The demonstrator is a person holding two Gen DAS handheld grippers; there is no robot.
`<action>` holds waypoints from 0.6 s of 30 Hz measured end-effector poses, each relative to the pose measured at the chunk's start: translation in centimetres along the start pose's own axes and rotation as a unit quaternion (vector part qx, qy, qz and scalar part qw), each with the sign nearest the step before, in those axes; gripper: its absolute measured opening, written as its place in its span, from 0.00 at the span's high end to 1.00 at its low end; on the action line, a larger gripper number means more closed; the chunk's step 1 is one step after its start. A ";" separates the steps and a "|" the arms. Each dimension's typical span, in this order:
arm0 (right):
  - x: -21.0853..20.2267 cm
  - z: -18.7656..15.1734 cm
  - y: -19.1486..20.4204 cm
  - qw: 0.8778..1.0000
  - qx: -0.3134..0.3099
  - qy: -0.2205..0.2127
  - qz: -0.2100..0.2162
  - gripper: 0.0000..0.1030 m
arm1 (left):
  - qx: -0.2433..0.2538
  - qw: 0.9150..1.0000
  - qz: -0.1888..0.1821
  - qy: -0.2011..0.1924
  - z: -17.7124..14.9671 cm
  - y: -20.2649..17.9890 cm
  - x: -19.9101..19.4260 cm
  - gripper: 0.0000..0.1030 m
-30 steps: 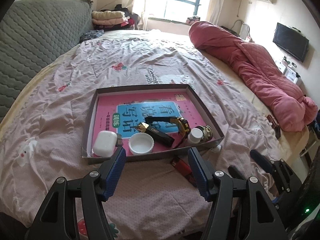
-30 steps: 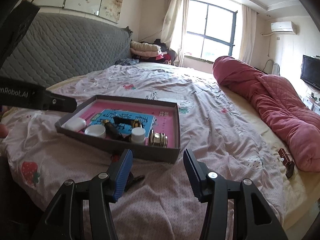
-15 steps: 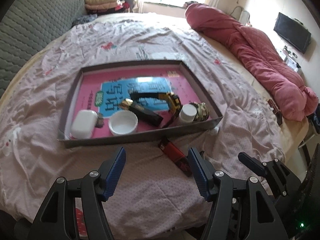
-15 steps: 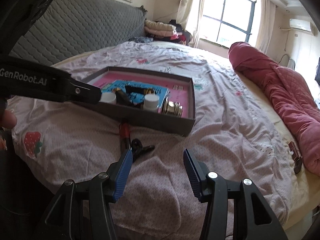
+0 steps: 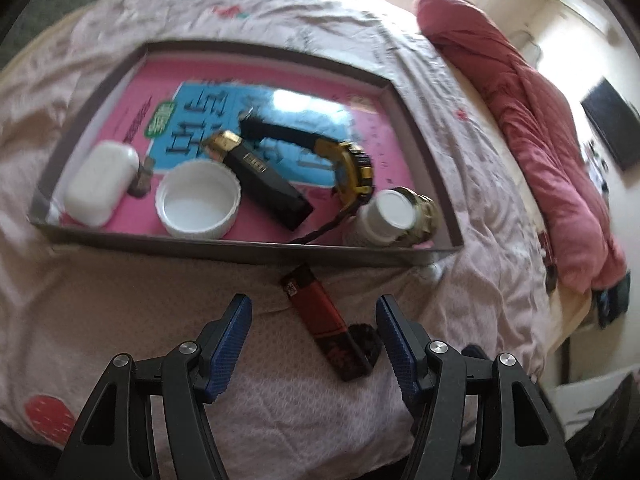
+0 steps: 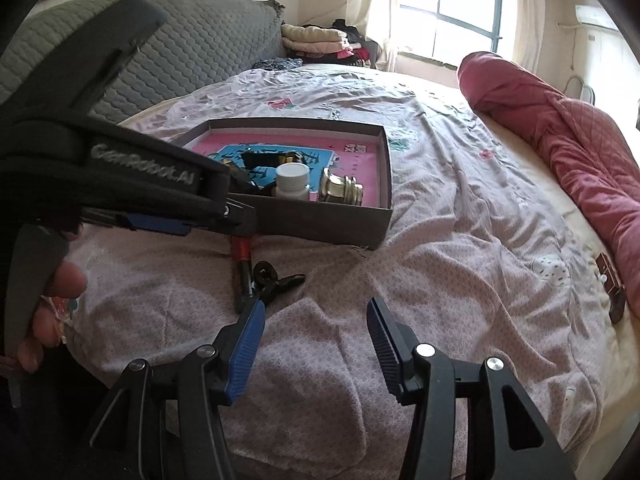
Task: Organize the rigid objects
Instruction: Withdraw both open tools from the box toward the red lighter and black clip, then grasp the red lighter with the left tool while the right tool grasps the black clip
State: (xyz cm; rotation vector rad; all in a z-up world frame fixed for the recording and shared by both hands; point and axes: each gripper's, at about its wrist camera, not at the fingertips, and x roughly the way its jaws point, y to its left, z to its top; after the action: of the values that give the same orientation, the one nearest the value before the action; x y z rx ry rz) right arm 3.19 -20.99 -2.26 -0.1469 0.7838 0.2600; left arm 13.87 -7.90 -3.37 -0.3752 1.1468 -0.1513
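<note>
Red lighter [image 5: 326, 322] half hides a blurred black clip [image 5: 366, 340].

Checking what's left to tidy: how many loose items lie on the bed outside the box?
2 near the box: a red lighter by its front wall, and a small black clip touching the lighter's near end. A dark object lies far off by the red quilt. Folds may hide others.

A red lighter [image 5: 326, 326] lay flat on the bedspread just outside the near wall of a grey tray [image 5: 224, 246], which held a white case [image 5: 100, 182], white lid [image 5: 199, 199], black trimmer [image 5: 264, 180], white bottle [image 5: 384, 216] and brass fitting [image 5: 424, 216].
</note>
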 end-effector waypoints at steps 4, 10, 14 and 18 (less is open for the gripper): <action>0.5 0.1 -0.3 1.000 0.009 0.005 0.007 0.49 | -0.018 0.999 0.005 0.031 -0.1 0.6 1.6 0.36; 1.8 0.3 0.1 1.000 0.001 0.020 0.017 0.49 | -0.016 0.999 0.026 0.029 -0.3 1.1 1.7 0.40; 2.1 0.2 0.8 0.999 -0.008 0.023 0.021 0.49 | 0.010 0.998 0.053 0.034 -0.1 1.1 1.3 0.56; 2.6 0.5 1.3 0.999 -0.011 0.024 0.025 0.49 | 0.000 0.998 0.046 0.043 0.2 2.3 1.2 0.64</action>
State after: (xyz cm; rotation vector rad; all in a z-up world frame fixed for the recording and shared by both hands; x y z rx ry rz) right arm 4.90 -19.20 -3.84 -0.1553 0.8333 0.3129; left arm 14.38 -6.15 -5.20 -0.3169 1.2466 -0.0880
